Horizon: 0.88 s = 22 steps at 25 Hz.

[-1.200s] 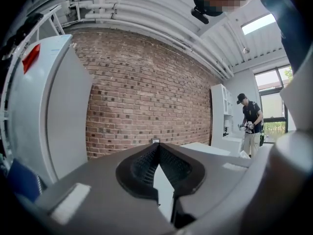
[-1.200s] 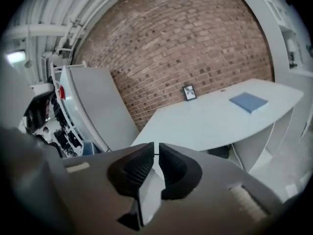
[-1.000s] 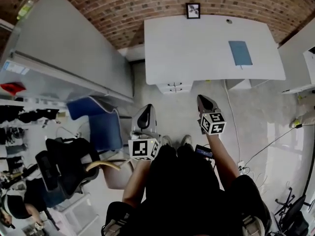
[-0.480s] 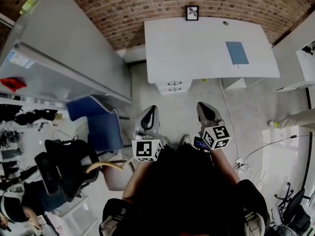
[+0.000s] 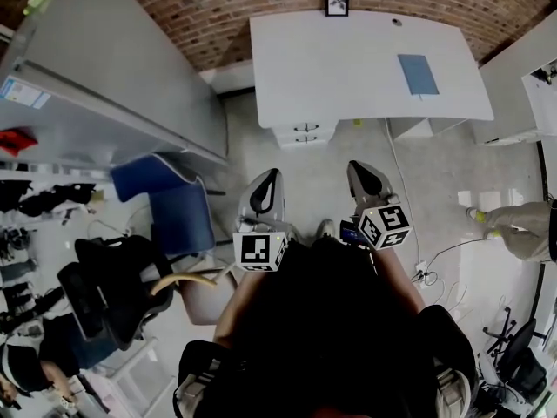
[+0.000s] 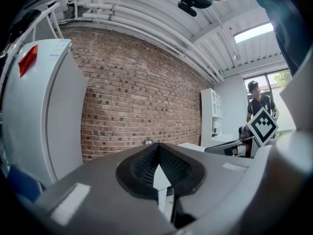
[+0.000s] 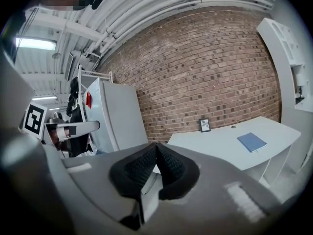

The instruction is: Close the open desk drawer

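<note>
Right gripper [image 5: 357, 169] has risen beside left gripper [image 5: 271, 174], both well back from the table [image 5: 348, 68], fingers together and empty; the table's drawers [image 5: 305, 134] look flush.

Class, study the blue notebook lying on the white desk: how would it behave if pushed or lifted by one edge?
The blue notebook lies flat, so a push would probably slide it, not tip or roll it. The white desk looks smooth, so it may slide easily. It looks thin: likely light, perhaps bending when lifted.
</note>
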Available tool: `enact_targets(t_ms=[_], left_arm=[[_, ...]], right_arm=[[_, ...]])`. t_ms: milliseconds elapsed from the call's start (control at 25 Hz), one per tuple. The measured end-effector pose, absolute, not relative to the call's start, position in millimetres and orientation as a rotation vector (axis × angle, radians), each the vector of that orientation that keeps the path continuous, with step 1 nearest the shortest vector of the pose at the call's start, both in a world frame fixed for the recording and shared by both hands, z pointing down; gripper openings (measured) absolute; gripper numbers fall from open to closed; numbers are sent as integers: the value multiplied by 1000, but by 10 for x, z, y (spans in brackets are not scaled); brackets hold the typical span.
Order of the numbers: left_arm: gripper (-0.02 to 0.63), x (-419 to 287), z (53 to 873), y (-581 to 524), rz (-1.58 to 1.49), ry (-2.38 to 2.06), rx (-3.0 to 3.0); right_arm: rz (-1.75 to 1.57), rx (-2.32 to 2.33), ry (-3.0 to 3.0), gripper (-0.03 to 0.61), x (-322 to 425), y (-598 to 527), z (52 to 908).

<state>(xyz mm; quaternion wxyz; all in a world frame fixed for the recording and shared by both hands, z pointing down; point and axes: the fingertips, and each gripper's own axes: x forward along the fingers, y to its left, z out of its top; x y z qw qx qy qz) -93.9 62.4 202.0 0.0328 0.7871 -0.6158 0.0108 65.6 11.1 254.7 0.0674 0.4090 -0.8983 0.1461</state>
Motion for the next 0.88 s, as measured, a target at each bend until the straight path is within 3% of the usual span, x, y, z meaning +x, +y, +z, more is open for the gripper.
enact_targets(t_ms=[880], left_arm=[[17, -922, 2002, 622, 19, -1925, 2412]], right_arm=[[421, 1189, -2727, 2, 634, 105, 2567]])
